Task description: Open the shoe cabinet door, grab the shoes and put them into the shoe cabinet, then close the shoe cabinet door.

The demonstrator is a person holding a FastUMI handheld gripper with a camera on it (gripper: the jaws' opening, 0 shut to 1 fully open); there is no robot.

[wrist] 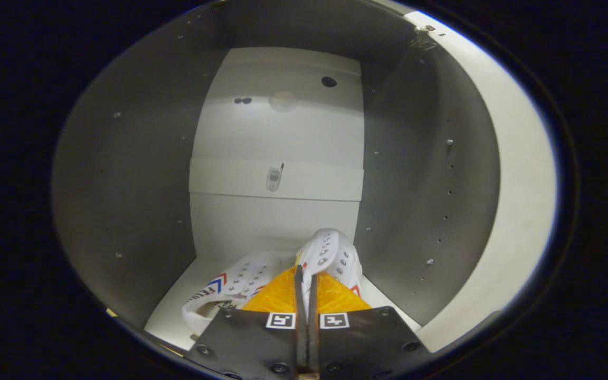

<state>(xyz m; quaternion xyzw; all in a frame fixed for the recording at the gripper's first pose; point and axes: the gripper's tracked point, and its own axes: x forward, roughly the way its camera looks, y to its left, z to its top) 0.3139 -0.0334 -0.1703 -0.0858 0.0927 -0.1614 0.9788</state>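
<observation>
Two fingers of the gripper (pixel 304 287) are seen drawn nearly together, with a thin edge of a shoe caught in the narrow slit between them. The shoes (pixel 330 256), white with metal eyelets, are found just ahead of and beside the fingers, on the floor of the shoe cabinet (pixel 124 174). Beyond them, the pale back panel (pixel 283 137) is framed by grey side walls. The open door (pixel 520 174) is seen at the right.
</observation>
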